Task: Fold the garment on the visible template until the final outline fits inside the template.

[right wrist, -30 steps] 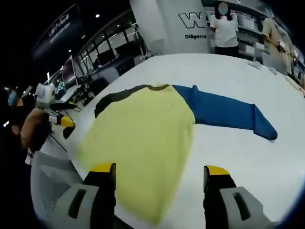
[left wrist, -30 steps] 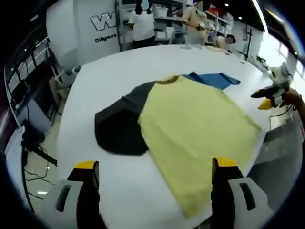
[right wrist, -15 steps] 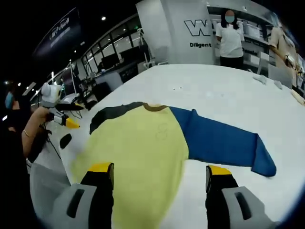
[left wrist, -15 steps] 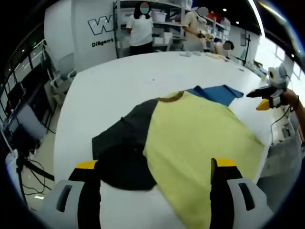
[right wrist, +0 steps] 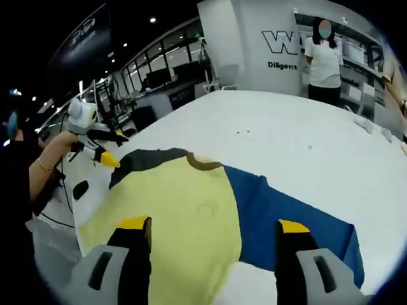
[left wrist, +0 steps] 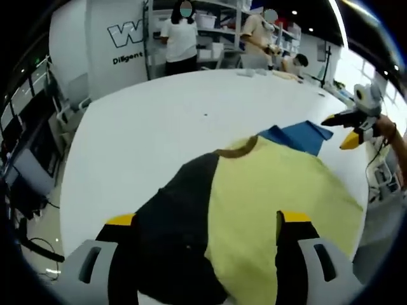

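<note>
White table (left wrist: pixel 146 121), large, rounded edge. One garment (left wrist: pixel 267 190) lies flat on it near the edge: yellow body, black sleeve, blue sleeve.

Bright ceiling lights; soft, perhaps motion-blurred (edges bowed).

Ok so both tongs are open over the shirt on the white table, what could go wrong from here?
Two risks, as far as I can judge. The yellow body lies close to the table edge, so a tug that way may drag the shirt off. The black sleeve and blue sleeve spread wide, so a pinch by the left tongs or right tongs may bunch them unevenly.
</note>
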`<state>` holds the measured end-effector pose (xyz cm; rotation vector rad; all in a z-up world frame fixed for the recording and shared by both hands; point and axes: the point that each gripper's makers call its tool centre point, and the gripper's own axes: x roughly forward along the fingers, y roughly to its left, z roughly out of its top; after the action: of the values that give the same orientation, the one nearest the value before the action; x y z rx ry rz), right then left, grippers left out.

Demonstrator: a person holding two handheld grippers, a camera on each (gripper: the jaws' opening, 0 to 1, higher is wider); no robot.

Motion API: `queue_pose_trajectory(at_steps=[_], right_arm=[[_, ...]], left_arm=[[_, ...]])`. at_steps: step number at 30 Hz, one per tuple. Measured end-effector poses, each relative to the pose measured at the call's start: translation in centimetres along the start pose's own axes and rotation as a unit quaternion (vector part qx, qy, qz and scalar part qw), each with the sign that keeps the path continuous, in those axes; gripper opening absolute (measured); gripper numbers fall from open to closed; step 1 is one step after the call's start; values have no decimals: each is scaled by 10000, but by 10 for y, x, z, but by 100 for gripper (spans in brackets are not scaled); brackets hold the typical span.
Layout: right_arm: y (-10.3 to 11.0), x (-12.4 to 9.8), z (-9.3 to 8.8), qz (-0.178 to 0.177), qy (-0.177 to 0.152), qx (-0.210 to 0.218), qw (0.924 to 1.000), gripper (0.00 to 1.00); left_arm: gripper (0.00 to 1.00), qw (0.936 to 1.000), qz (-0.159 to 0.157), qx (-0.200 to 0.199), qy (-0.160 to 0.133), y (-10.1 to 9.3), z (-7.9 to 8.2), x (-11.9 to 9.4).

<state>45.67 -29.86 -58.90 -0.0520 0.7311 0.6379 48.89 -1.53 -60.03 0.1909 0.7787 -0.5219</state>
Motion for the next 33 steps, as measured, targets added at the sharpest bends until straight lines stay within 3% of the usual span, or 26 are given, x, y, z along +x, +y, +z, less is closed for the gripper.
queue_pose_trajectory(at_steps=[4, 11, 15, 18, 23, 27, 33], right_arm=[[-7, 19, 11, 45, -50, -106, 9999, 73], [-19, 56, 33, 204, -156, -478, 9985, 69], [-31, 76, 40, 279, -109, -160, 9994, 65], [-41, 88, 45, 279, -122, -155, 9994, 61], [-60, 106, 47, 238, -35, -60, 9997, 55], [-75, 117, 43, 150, 153, -73, 9997, 43], [-82, 129, 37, 149, 265, -49, 9995, 35]], left_arm=[[67, 9998, 63, 183, -78, 8, 9, 21], [61, 9995, -71, 174, -251, 13, 26, 52], [59, 9990, -149, 308, -304, 18, 37, 68], [55, 9991, -183, 265, -274, 27, 41, 80], [46, 9993, -139, 286, -178, 41, 43, 96], [35, 9997, -167, 141, -128, 50, 43, 105], [30, 9997, -242, 14, 59, 48, 35, 117]])
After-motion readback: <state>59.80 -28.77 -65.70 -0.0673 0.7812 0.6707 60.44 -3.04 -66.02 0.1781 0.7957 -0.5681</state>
